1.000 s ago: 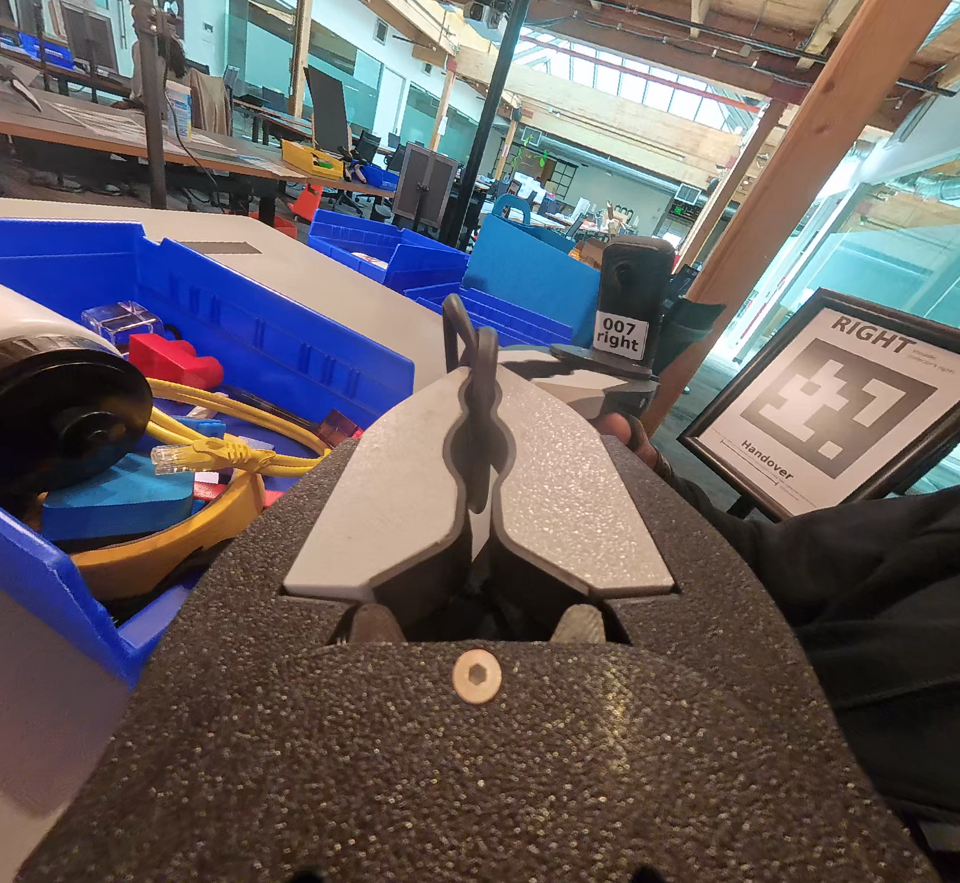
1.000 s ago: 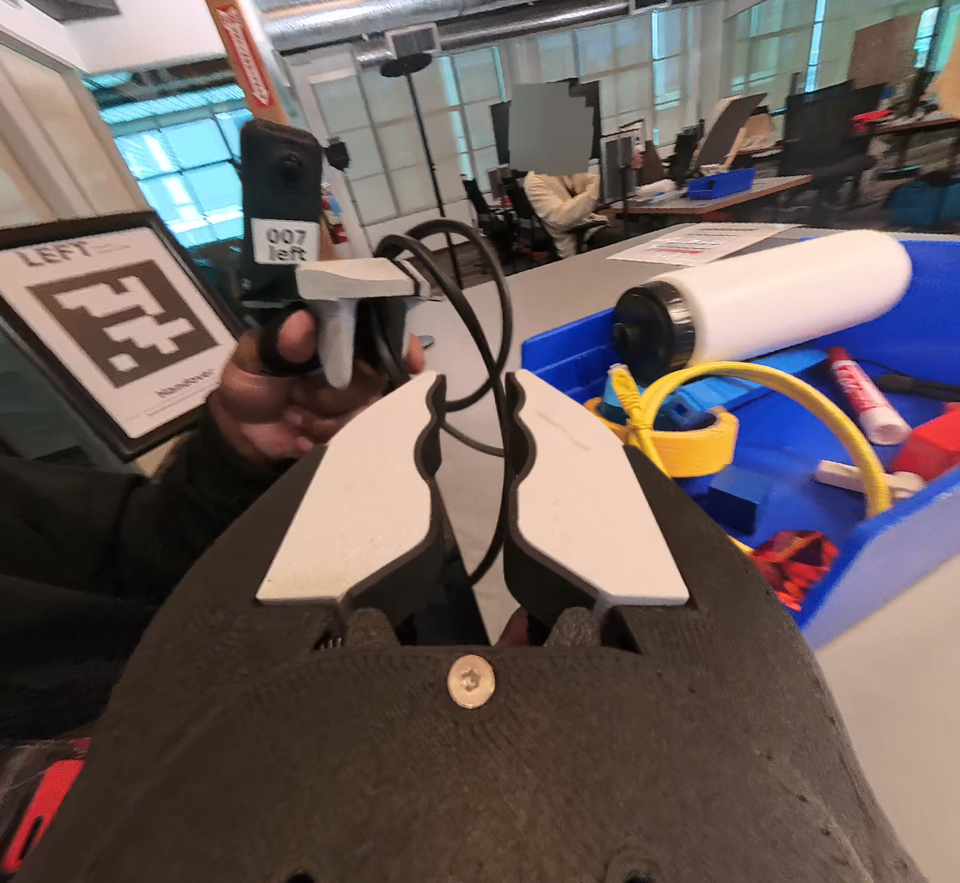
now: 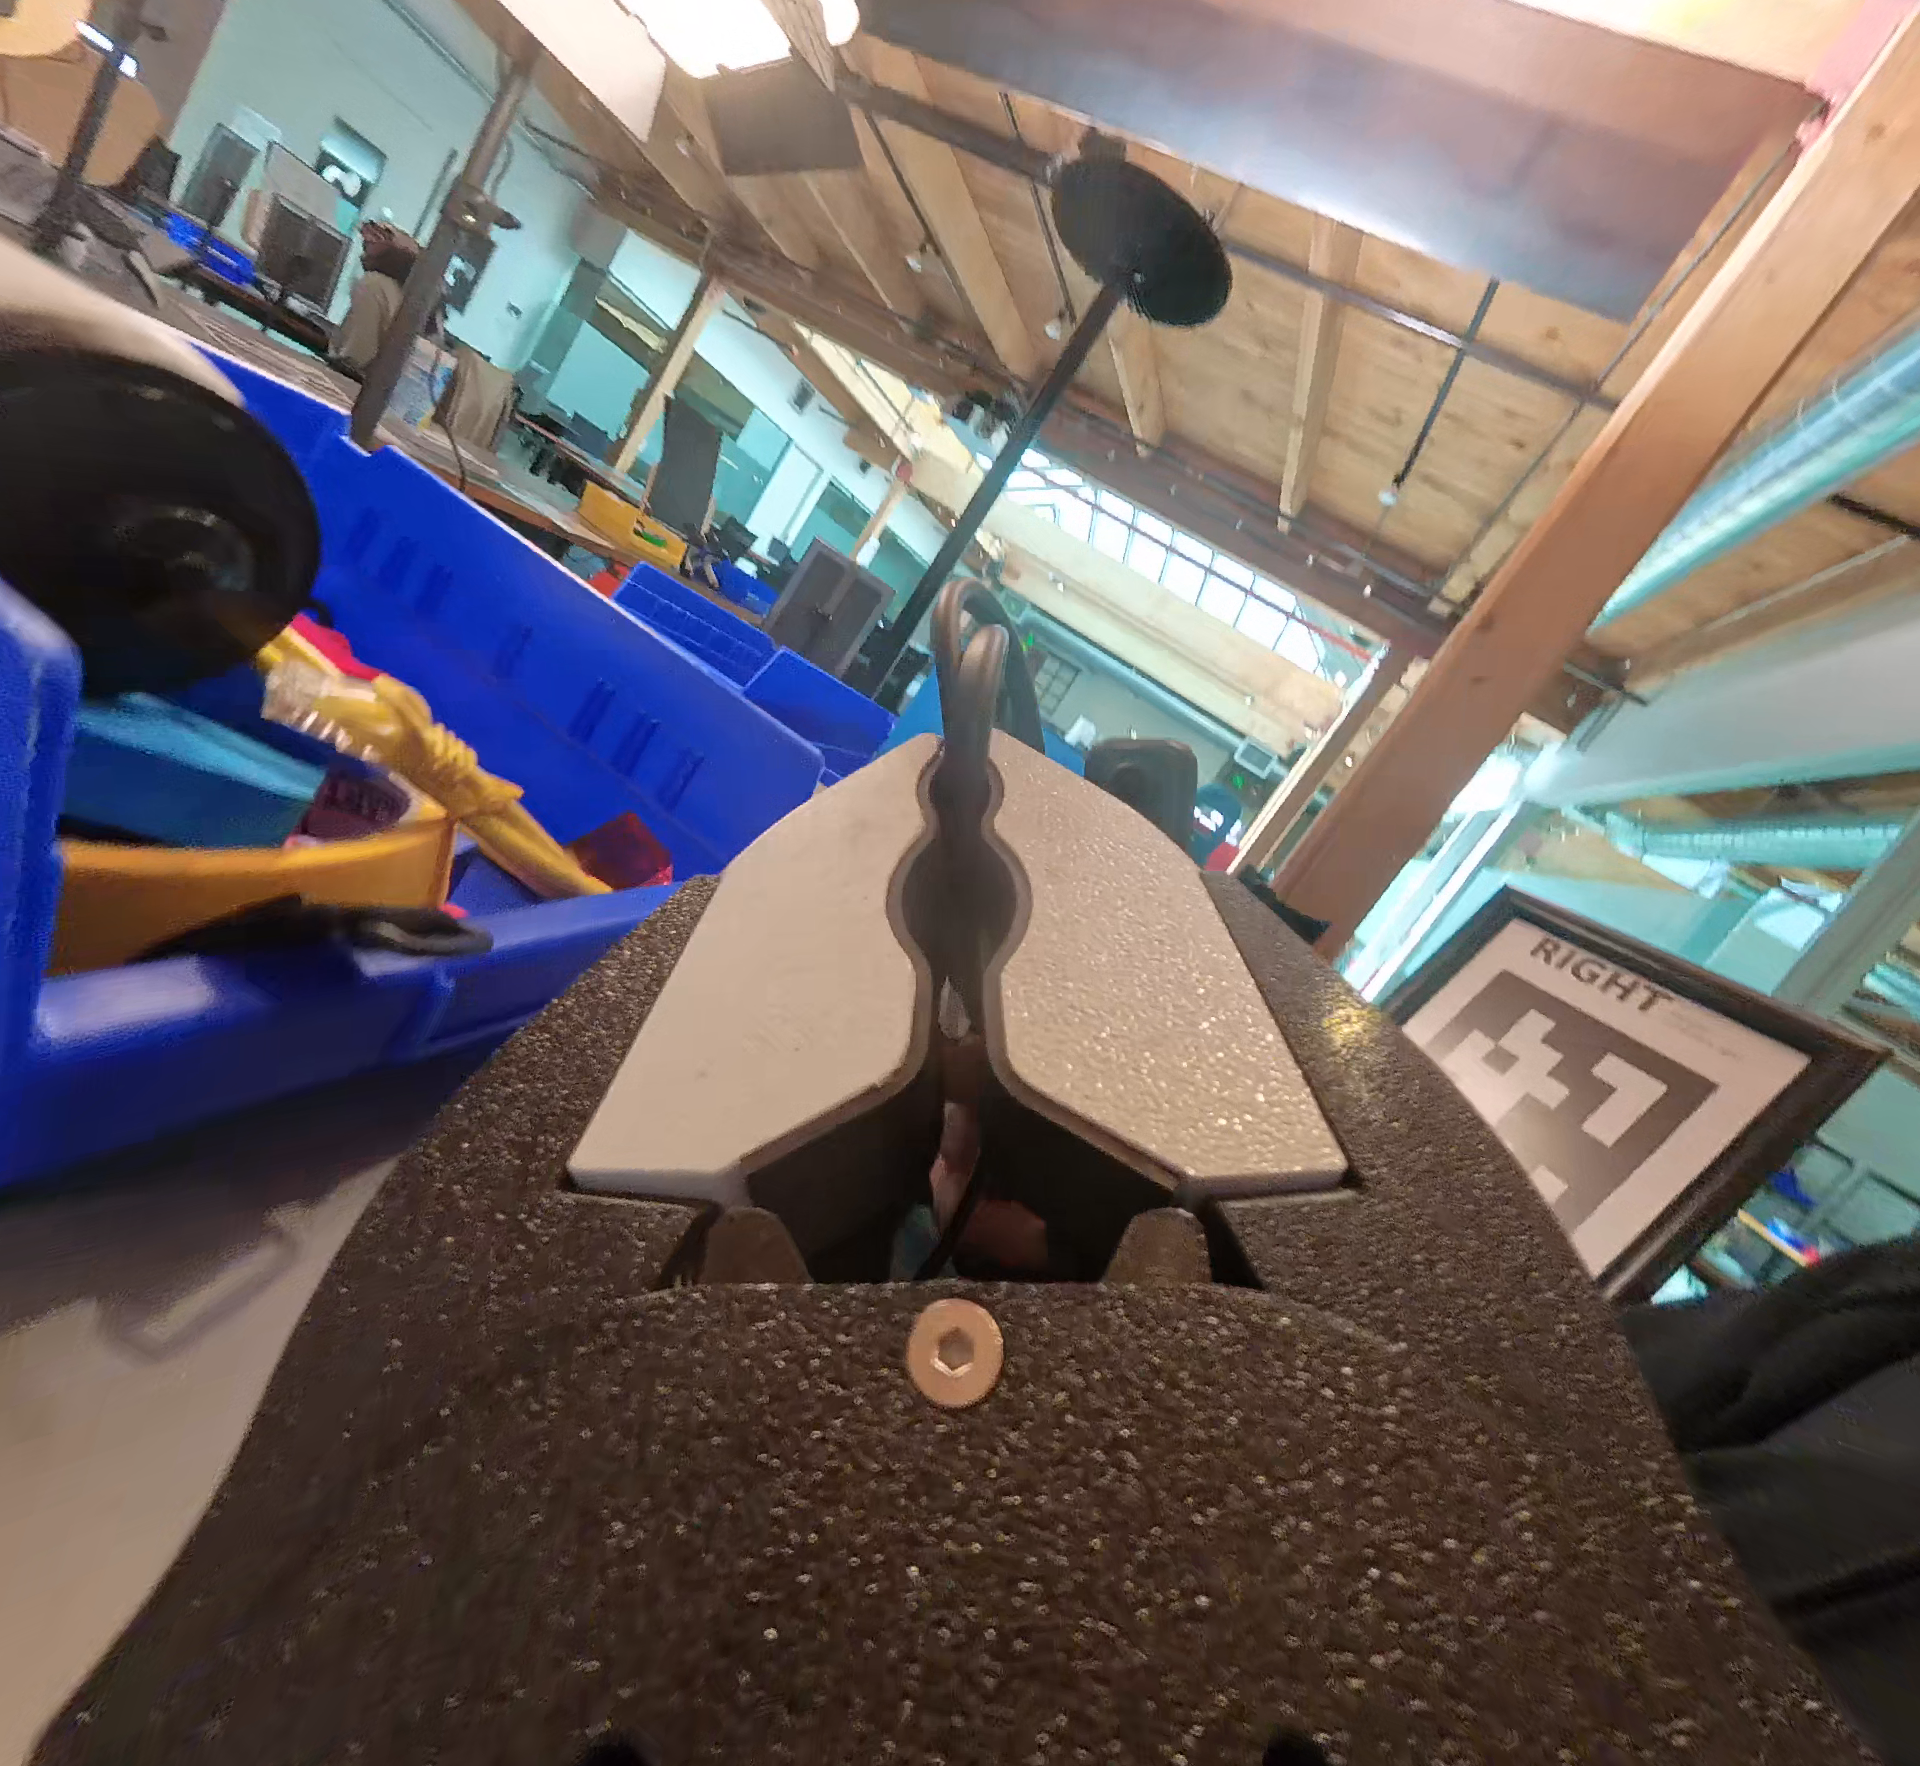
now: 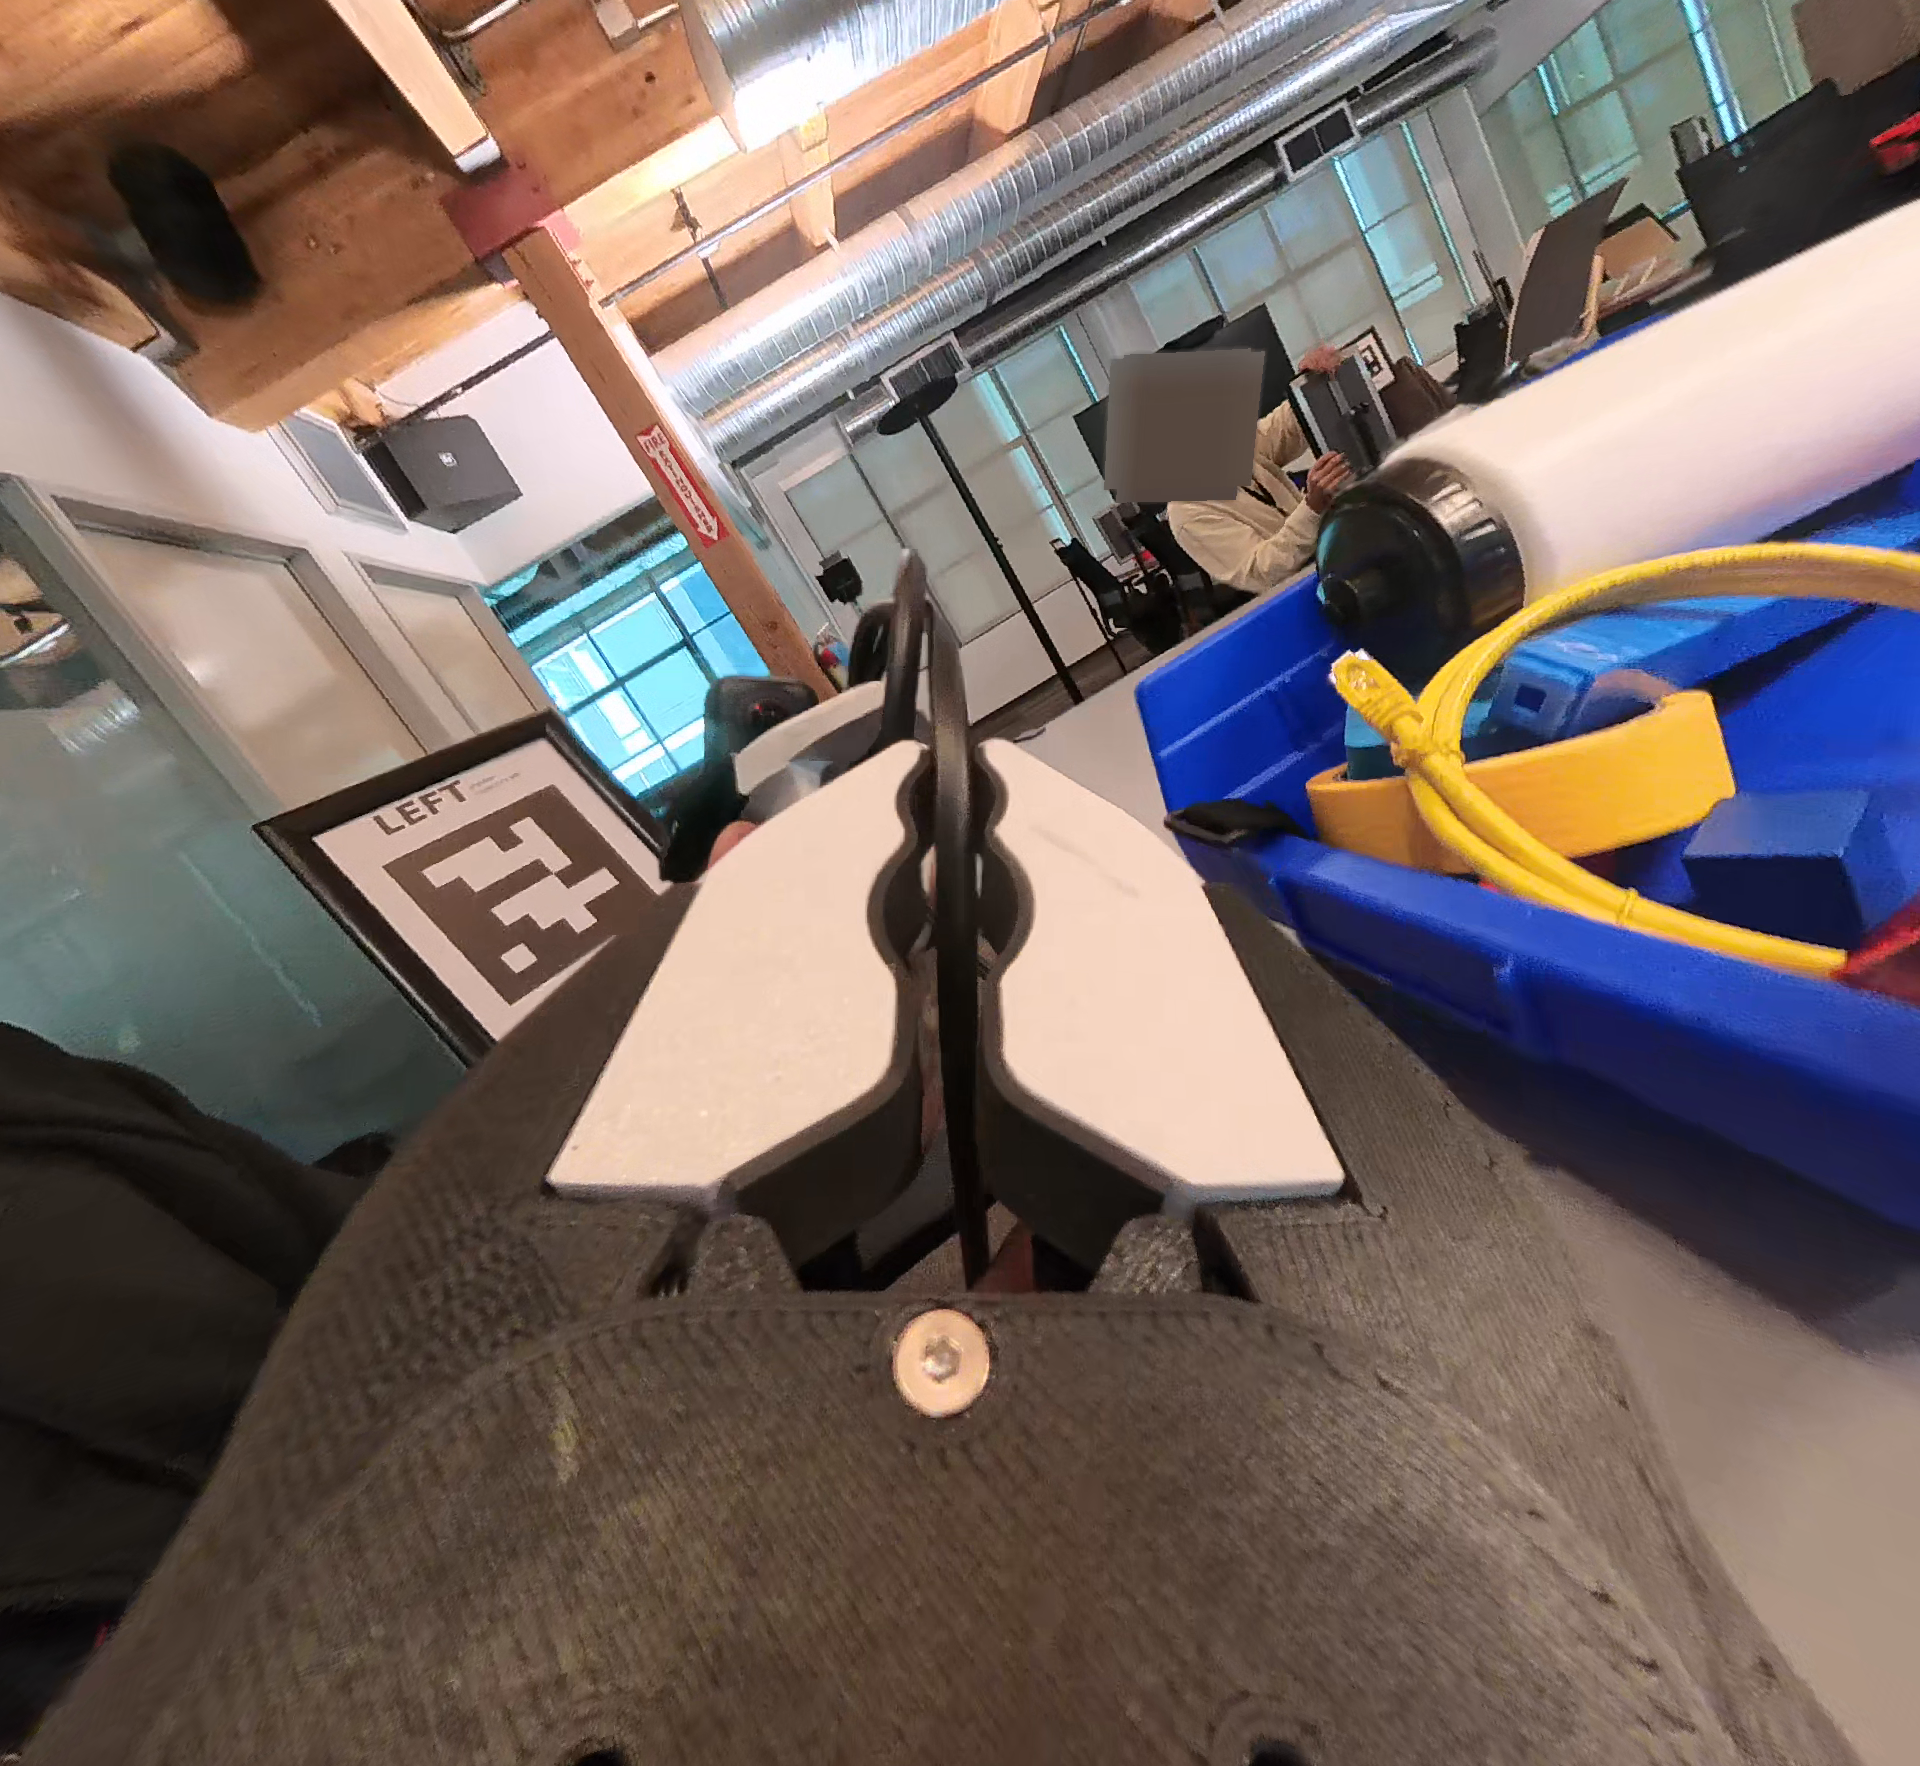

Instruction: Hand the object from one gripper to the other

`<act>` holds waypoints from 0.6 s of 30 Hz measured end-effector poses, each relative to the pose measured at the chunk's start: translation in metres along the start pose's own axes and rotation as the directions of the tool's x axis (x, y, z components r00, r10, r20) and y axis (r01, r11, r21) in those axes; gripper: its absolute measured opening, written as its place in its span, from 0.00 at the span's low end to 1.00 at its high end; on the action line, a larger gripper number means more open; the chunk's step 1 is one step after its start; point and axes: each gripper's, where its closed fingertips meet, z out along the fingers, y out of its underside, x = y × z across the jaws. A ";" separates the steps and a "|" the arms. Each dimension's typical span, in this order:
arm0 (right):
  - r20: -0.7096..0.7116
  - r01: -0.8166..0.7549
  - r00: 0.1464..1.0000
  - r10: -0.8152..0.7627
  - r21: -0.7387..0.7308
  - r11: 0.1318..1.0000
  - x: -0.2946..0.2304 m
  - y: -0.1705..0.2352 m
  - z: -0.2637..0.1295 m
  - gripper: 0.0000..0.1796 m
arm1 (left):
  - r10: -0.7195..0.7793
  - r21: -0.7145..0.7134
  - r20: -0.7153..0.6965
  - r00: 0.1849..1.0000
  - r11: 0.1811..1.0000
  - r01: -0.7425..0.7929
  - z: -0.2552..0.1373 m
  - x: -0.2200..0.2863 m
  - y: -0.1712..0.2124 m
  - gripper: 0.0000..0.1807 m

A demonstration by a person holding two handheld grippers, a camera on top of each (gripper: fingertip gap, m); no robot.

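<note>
A thin black cable loop [image 3: 971, 667] is pinched between the fingers of my left gripper [image 3: 961, 760], which is shut on it. In the right wrist view the same black cable [image 4: 940, 677] runs down the narrow slot of my right gripper [image 4: 951, 760], whose jaws are closed onto it. Both grippers face each other, close together, and both point upward above the table. Part of the right gripper [image 3: 1143, 771] shows just behind my left fingertips. The left gripper [image 4: 790, 729] shows just behind my right fingertips.
A blue bin [image 3: 520, 636] on the grey table holds a white cylinder with a black cap [image 4: 1610, 469], a yellow cable [image 4: 1455, 781] and coloured blocks. Framed marker signs [image 3: 1600, 1082] [image 4: 488, 864] stand beside the grippers. A wooden post [image 3: 1558, 573] rises behind. There is about 5 cm between the tips of the two grippers.
My right gripper has closed from open onto the black cable. Both grippers have tilted upward and moved closer together. The left gripper stays shut on the cable.
</note>
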 end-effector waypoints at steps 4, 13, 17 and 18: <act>-0.030 -0.023 0.999 0.024 0.027 0.999 0.005 0.016 -0.009 0.05 | -0.018 0.044 -0.001 1.000 0.999 0.018 -0.005 -0.001 0.009 0.00; -0.144 0.172 0.973 -0.181 -0.072 0.983 0.005 0.026 -0.009 0.08 | 0.079 0.051 0.006 0.997 0.996 -0.079 -0.005 -0.001 0.021 0.00; -0.141 0.174 0.972 -0.188 -0.108 0.979 0.005 0.034 -0.008 0.12 | 0.071 0.053 0.005 0.997 0.996 -0.071 -0.004 -0.005 0.026 0.00; -0.149 0.175 0.970 -0.191 -0.110 0.978 0.006 0.035 -0.008 0.12 | 0.073 0.051 0.003 0.997 0.996 -0.073 -0.003 -0.005 0.028 0.00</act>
